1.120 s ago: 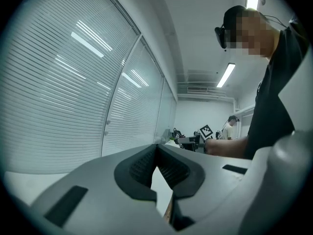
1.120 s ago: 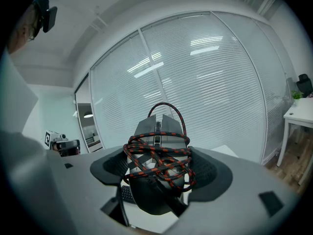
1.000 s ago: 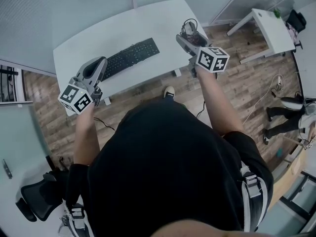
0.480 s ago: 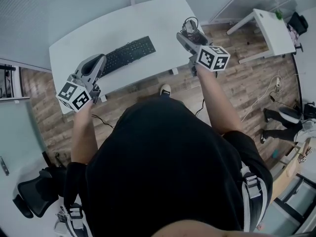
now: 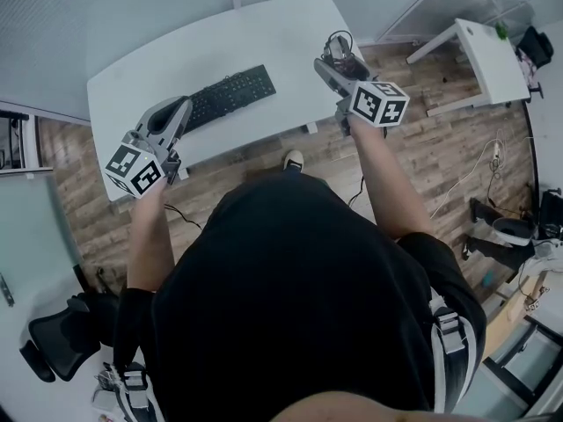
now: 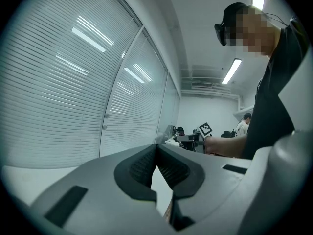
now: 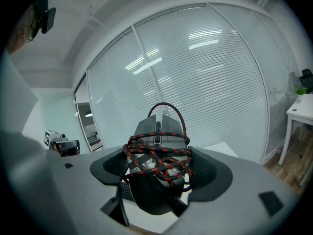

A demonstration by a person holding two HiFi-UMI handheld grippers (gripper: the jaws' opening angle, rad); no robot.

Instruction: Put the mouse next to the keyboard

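Note:
A black keyboard [image 5: 230, 95] lies in the middle of the white table [image 5: 264, 33]. My right gripper [image 5: 334, 62] hovers over the table's right front corner, shut on a grey mouse [image 5: 339, 53]. A red-and-black braided cable is wound round the mouse. In the right gripper view the mouse [image 7: 157, 148] sits upright between the pads of that gripper [image 7: 159, 168], with keyboard keys [image 7: 127, 191] showing below. My left gripper [image 5: 178, 109] hangs by the keyboard's left end. Its jaws [image 6: 156, 153] meet at the tips with nothing between them.
A second white table [image 5: 479, 51] stands at the upper right on the wooden floor [image 5: 413, 148]. A black office chair [image 5: 57, 345] is at the lower left. Blinds behind glass walls [image 6: 73, 82] run behind the table. My shoe [image 5: 294, 160] shows under the front edge.
The view has shifted slightly, so the table sits a little further left and up. Both grippers keep nearly the same places, and the mouse stays held in the right one.

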